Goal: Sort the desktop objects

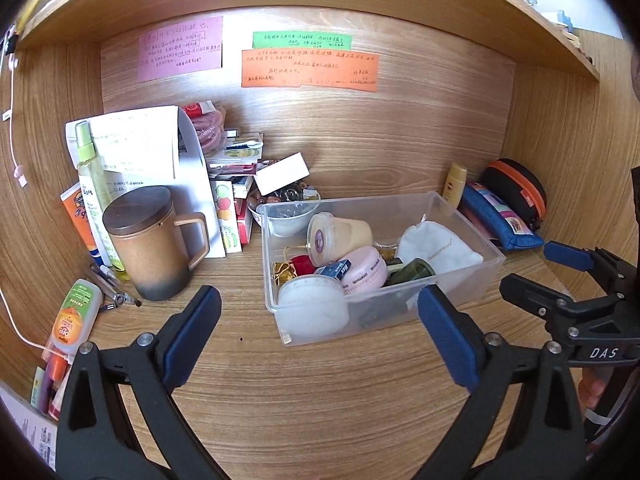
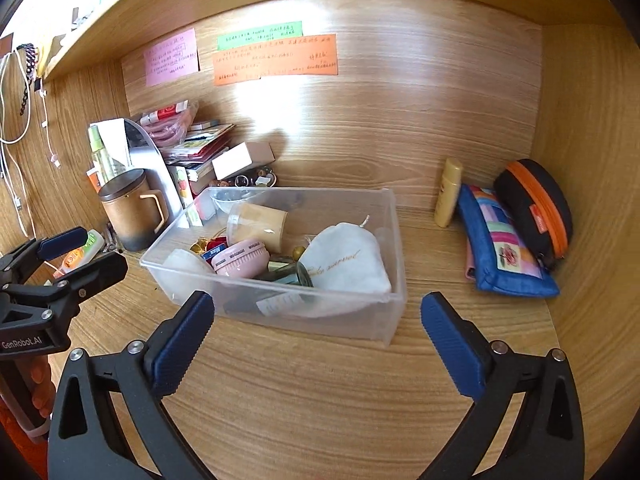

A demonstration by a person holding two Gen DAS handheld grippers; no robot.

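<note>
Both grippers hover wide open and empty over the wooden counter [image 2: 320,400]: the left gripper [image 1: 320,332] and the right gripper [image 2: 316,336] each face the clear plastic bin [image 2: 394,240] from its near side. Inside the bin lie a white pouch [image 2: 348,264], a pink round case [image 2: 240,258] and a lidded cup [image 2: 258,220]. Left of it stand a brown lidded mug [image 1: 154,240] and a spray bottle [image 1: 94,172]; right of it, a yellow tube [image 2: 448,192], a blue pencil case [image 2: 504,248] and a black-and-orange zip case [image 2: 536,208].
</note>
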